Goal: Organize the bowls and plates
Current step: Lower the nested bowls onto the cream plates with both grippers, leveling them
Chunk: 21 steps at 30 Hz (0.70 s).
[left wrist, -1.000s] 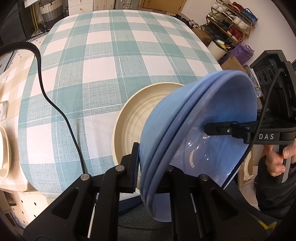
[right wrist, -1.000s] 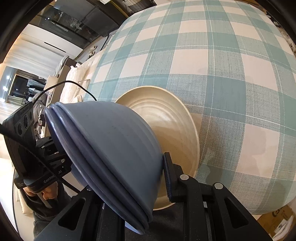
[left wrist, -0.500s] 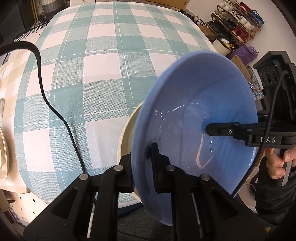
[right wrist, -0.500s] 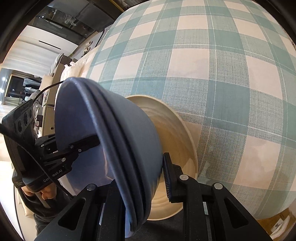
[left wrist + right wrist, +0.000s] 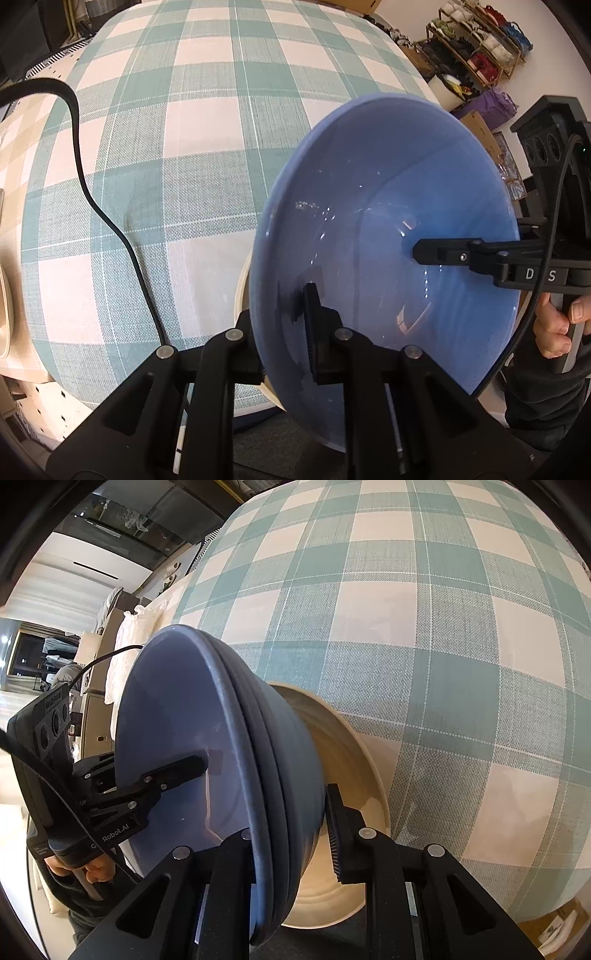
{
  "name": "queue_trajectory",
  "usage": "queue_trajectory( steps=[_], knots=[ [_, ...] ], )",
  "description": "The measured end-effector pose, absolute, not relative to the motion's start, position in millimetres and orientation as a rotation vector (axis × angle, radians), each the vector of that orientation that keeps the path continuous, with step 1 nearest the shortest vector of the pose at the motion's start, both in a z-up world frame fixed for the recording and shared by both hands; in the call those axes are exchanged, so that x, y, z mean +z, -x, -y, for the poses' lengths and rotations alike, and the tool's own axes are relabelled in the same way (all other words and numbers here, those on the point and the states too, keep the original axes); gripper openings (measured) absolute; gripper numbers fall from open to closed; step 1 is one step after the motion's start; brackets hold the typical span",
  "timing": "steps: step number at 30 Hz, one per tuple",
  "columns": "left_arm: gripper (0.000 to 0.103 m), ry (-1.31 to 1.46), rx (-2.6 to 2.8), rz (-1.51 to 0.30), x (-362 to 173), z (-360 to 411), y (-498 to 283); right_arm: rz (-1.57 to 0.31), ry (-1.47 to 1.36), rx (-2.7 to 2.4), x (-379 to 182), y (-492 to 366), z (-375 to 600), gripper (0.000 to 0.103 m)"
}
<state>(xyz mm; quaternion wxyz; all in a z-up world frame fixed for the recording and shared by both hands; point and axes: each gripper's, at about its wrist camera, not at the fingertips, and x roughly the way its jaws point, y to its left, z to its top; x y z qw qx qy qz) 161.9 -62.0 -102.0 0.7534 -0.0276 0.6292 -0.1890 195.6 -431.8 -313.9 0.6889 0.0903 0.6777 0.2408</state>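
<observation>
At the far left edge of the left wrist view a sliver of a cream dish (image 5: 5, 295) rests on a beige-checked surface, too cropped to tell whether it is a plate or a bowl, so it may be a piece not yet sorted. A black cable (image 5: 110, 221) trails across the green-and-white checked counter (image 5: 184, 147), whose far stretch carries nothing else that shows. Moving right, the left gripper (image 5: 284, 325) is nearly closed, its fingers (image 5: 314, 314) pinching the near rim of the blue bowl (image 5: 388, 240), one finger inside and one outside the wall; its jaws have just been opening slightly, though the rim is between them and the pads appear to press on it. The bowl is tilted up on edge, its open side facing this camera, and sits partly over a cream bowl (image 5: 243, 284) that rests on the counter near its front edge. In the right wrist view the blue bowl (image 5: 280, 775) looks like two or three nested rims, so it may be a small stack. The right gripper (image 5: 291, 830) is also closed down to a narrow gap, clamped on the opposite rim, and behind it the cream bowl (image 5: 351, 775) lies open and empty. Judging from this, the blue piece is lifted and brought over the cream bowl but not yet lowered in or released, so the nesting is only partway done.
</observation>
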Motion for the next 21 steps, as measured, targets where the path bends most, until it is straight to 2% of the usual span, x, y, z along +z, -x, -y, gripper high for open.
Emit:
queue_trajectory(
  steps=[21],
  knots=[
    [0.017,0.005,-0.435,-1.442,-110,78,-151,-1.551,-0.168,0.55,-317,-186,426,0.02]
  ],
)
